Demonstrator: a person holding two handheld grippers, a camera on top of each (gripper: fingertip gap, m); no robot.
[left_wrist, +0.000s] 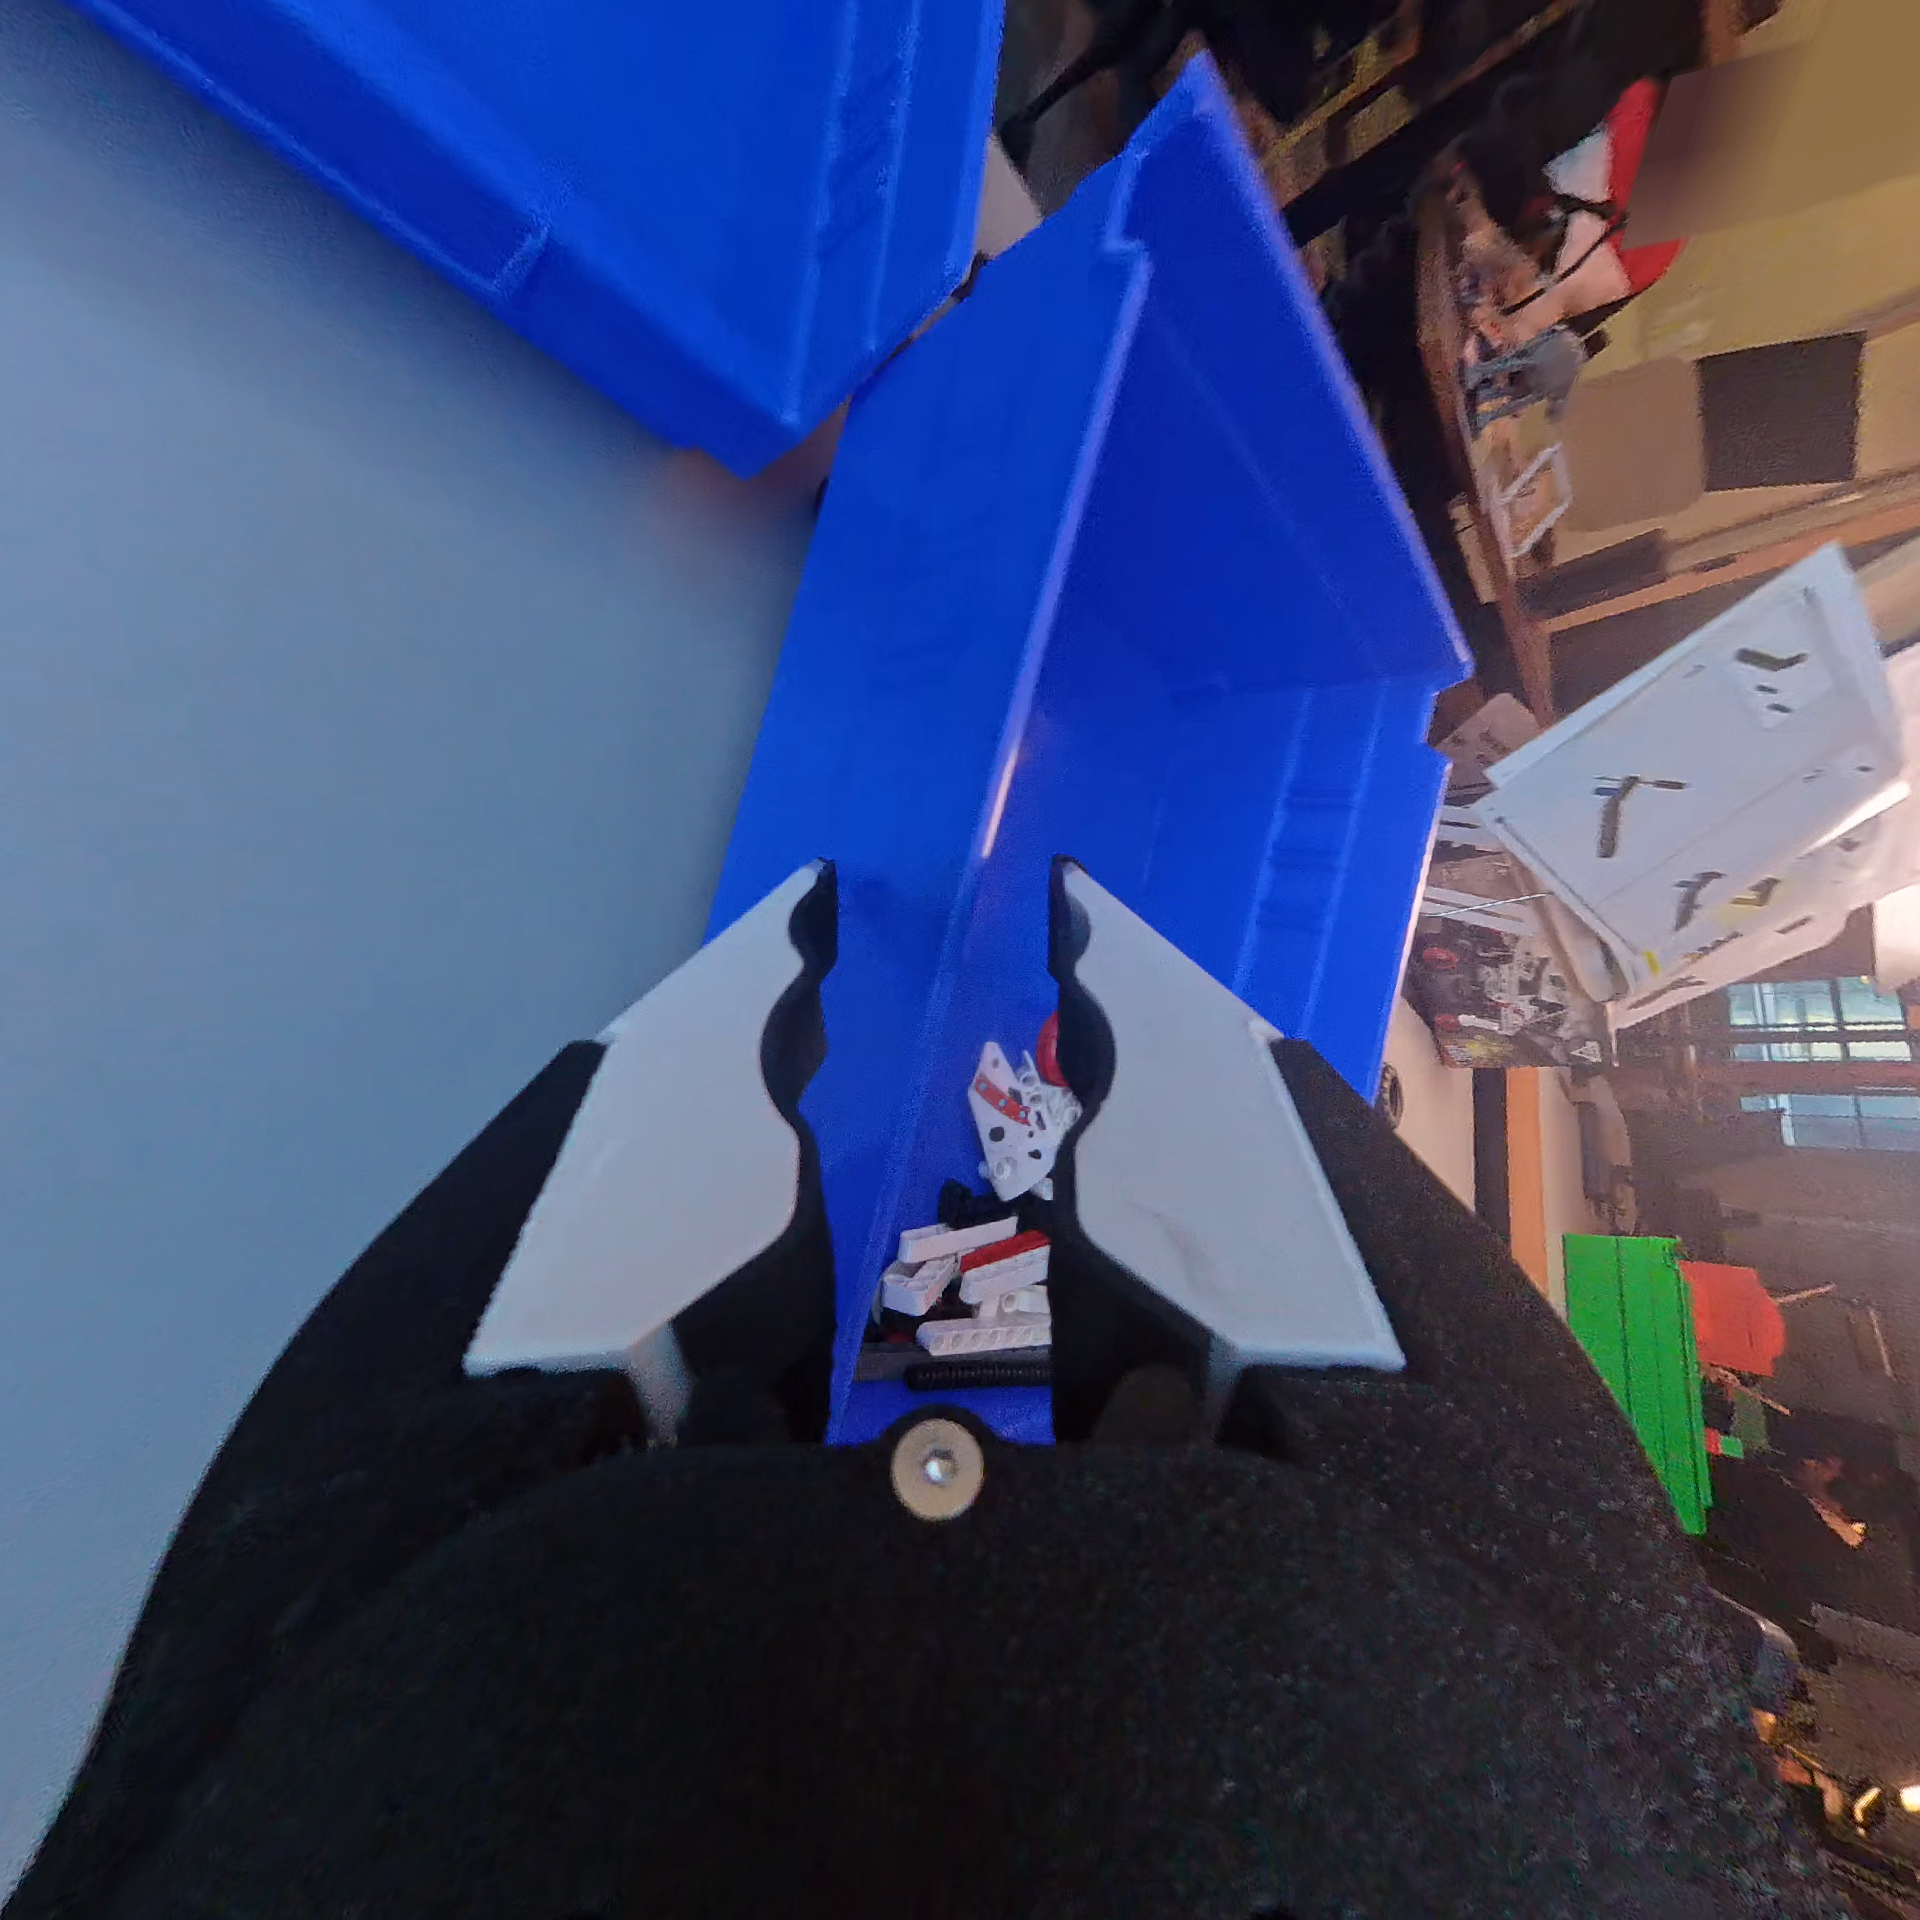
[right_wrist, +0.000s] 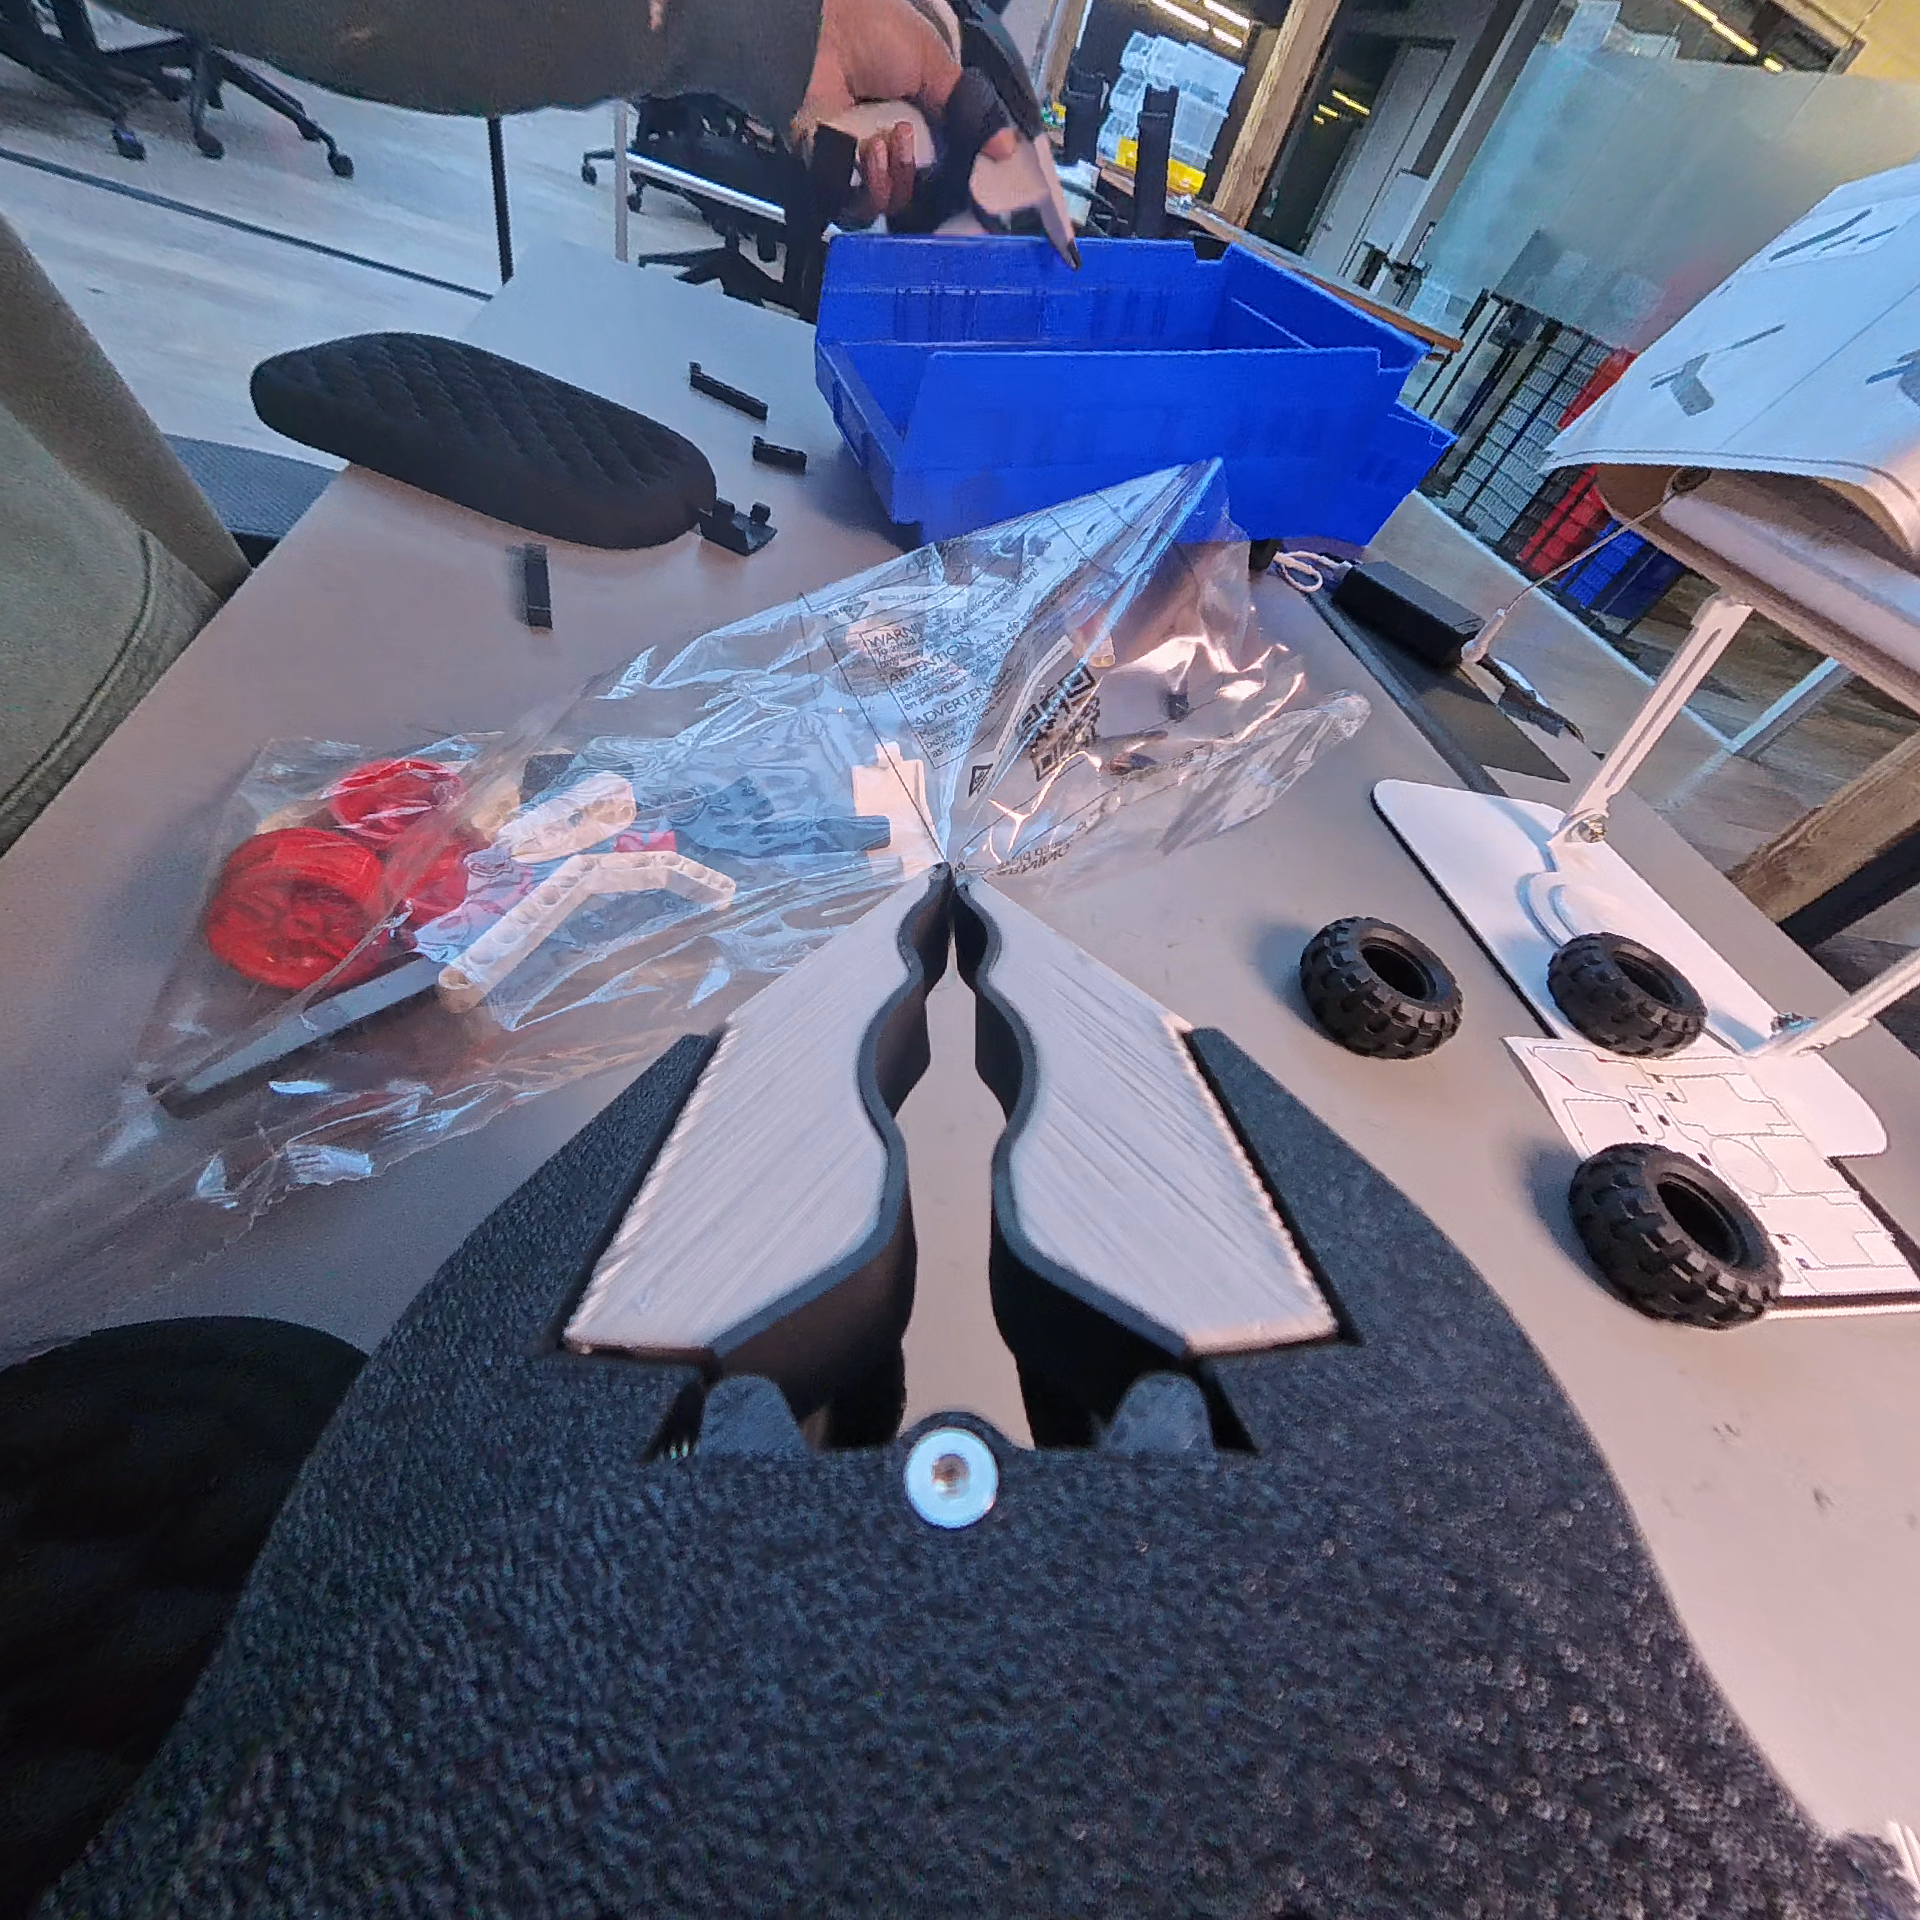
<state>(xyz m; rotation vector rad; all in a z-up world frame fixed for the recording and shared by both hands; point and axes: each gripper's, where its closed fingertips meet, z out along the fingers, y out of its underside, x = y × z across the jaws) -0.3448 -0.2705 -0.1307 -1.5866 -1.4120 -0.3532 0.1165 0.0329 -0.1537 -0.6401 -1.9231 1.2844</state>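
Two grippers: right gripper (right_wrist: 951, 883) pinching clear bag (right_wrist: 727, 769), left gripper (left_wrist: 943, 873) astride blue bin wall (left_wrist: 997, 727)

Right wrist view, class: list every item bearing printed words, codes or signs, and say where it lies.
Clear plastic bag, pinched by the right gripper: small print, a square code, triangle signs; wording not copied here.
White sheet under a black tyre: outlines only, no legible words.
Open booklet, upper right: diagrams, blurred.
Blue bin: nothing printed shows.

The left wrist view sits rolled sideways, very close over the blue bin's (left_wrist: 1039, 644) wall, facing along it. The right wrist view looks low across the table (right_wrist: 1351, 1195) toward that bin (right_wrist: 1091, 416), which both views share, from well back.
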